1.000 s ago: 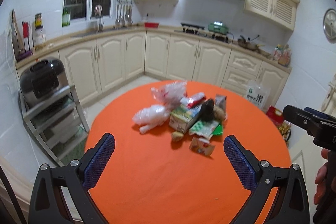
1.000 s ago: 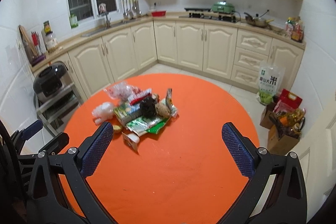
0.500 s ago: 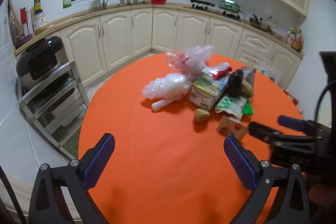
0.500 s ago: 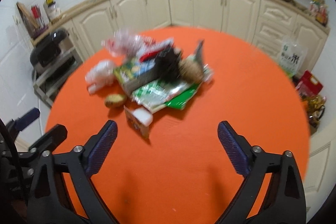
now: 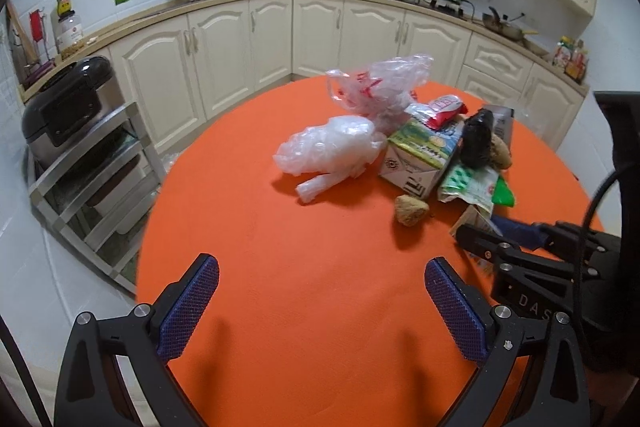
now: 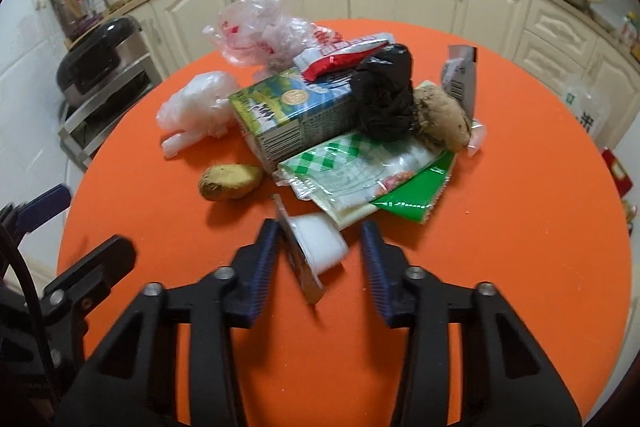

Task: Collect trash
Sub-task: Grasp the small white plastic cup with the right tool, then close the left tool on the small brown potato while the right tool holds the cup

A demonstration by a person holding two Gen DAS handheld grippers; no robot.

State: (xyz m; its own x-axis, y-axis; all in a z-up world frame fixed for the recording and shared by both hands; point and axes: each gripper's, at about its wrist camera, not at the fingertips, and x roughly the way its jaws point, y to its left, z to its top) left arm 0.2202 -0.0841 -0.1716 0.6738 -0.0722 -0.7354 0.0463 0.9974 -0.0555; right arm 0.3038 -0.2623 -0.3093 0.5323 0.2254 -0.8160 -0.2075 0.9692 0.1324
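A heap of trash lies on the round orange table (image 5: 320, 267): a green milk carton (image 6: 292, 115), a black crumpled bag (image 6: 384, 95), clear plastic bags (image 5: 332, 147), a green-checked wrapper (image 6: 360, 171), a brown lump (image 6: 230, 182) and a small white cup with a lid (image 6: 316, 247). My right gripper (image 6: 320, 251) is open, its fingers either side of the white cup, not touching it. My left gripper (image 5: 320, 307) is open and empty above bare cloth near the table's front. The right gripper also shows in the left wrist view (image 5: 520, 251).
A metal rack with a black rice cooker (image 5: 64, 107) stands left of the table. Cream kitchen cabinets (image 5: 320, 27) run along the back wall. A white rice bag (image 6: 588, 111) and red bags sit on the floor to the right.
My right gripper has moved forward and down to the heap and narrowed around the white cup. My left gripper has moved closer to the table.
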